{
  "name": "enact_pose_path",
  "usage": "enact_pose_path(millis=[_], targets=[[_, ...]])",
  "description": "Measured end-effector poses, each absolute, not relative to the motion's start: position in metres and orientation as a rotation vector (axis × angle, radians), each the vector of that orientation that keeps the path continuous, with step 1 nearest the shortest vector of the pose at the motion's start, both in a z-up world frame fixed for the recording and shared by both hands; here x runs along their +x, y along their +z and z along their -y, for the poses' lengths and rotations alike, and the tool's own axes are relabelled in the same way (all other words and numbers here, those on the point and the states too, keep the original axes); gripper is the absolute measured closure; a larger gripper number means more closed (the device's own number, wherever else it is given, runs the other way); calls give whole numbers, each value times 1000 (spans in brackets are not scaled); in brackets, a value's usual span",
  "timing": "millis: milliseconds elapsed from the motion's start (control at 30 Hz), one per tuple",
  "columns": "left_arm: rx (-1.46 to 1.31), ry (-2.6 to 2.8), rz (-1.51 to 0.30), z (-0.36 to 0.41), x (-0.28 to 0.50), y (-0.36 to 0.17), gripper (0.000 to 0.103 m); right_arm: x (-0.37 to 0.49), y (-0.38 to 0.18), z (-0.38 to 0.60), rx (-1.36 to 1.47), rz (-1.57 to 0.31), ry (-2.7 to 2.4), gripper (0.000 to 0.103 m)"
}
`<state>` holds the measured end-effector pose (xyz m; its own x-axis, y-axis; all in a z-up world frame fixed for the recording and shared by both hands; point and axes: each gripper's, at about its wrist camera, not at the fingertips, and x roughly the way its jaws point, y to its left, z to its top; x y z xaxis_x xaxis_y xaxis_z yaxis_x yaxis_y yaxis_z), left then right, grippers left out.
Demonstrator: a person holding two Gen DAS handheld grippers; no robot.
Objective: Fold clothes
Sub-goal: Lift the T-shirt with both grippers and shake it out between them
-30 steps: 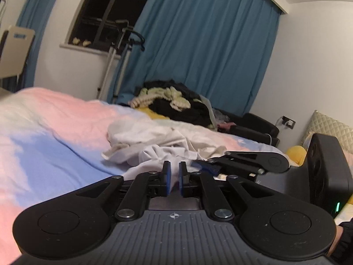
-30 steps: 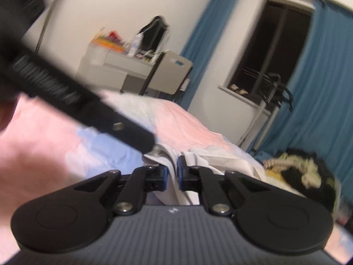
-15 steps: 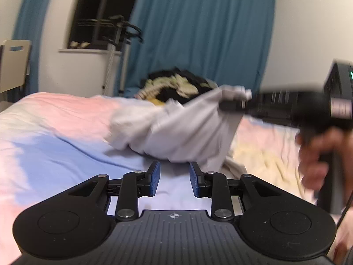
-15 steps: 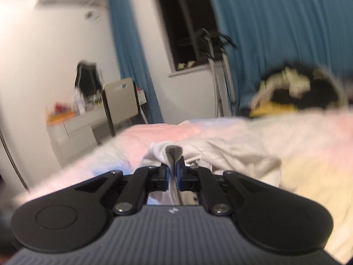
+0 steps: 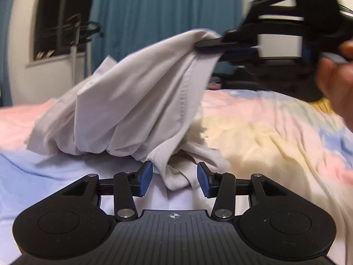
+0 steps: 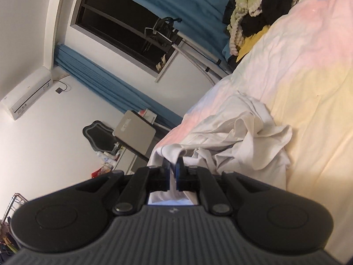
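Pale grey-white cloth, a crumpled garment (image 5: 136, 92), is spread over the pastel bed cover (image 5: 275, 128), with one part of it lifted off the bed. In the left wrist view, the right gripper (image 5: 211, 44) is seen up on the right, clamped on the ribbed band of the garment, so that the fabric hangs from it in a slope down to the left and toward the near edge. The pinch is confirmed in the right wrist view, where the right gripper (image 6: 172, 172) is closed on a fold of the same cloth. The left gripper (image 5: 174, 177) is held low and near, its blue pads spread wide, with the lower end of the ribbed band lying just between and beyond them; nothing is gripped by it.

The step in hand is judged to be the lifting and opening out of the garment so that it can be laid flat. A second hold on the band appears to be called for: the left gripper would be advanced a little and closed on the hem. A dark heap of other clothes (image 6: 253, 6) is seen at the far end of the bed.
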<state>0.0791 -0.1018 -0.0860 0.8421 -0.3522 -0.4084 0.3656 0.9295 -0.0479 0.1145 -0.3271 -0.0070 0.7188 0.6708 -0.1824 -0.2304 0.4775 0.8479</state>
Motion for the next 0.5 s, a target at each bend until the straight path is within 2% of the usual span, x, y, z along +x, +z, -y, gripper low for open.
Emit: enact_pose_path(millis=[133, 167, 200, 233, 300, 500], targets=[[-48, -369, -488, 97, 99, -99, 54, 117, -9, 323, 929, -522, 611, 98], [-62, -376, -498, 96, 103, -101, 58, 119, -10, 321, 926, -513, 618, 98], [-79, -388, -508, 94, 105, -102, 76, 121, -10, 319, 923, -506, 623, 98], [-96, -400, -512, 91, 107, -102, 85, 122, -10, 318, 921, -501, 628, 98], [-121, -406, -508, 86, 105, -100, 96, 123, -10, 316, 909, -491, 618, 98], [-215, -373, -445, 60, 90, -74, 98, 110, 5, 319, 863, -390, 586, 98]])
